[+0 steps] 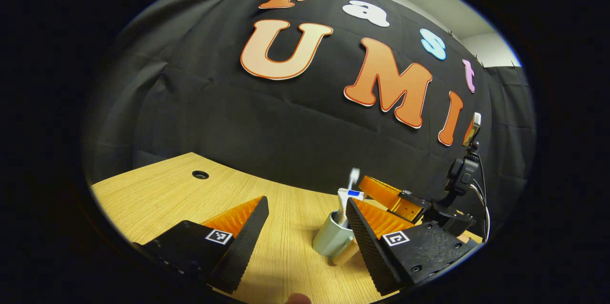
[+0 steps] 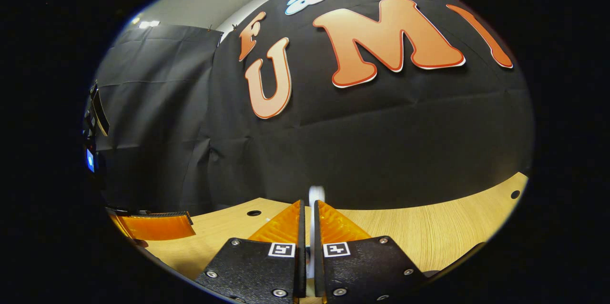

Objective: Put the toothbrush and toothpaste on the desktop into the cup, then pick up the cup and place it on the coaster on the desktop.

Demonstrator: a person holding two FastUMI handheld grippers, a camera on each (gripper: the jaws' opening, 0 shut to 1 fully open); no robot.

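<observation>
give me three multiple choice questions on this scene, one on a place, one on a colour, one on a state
1. Where is the toothbrush head?
A) poking out past the right claw tips
B) lying on the floor
C) inside a drawer

2. What colour is the cup?
A) red
B) pale grey-green
C) black

3. How is the left claw?
A) shut
B) shut on the cup
C) open

Key: 1 A, a white head shows just beyond its nearly closed fingers; 2 B, its wall is pale grey-green; 3 C, its fingers stand wide apart with bare desk between them.
</observation>
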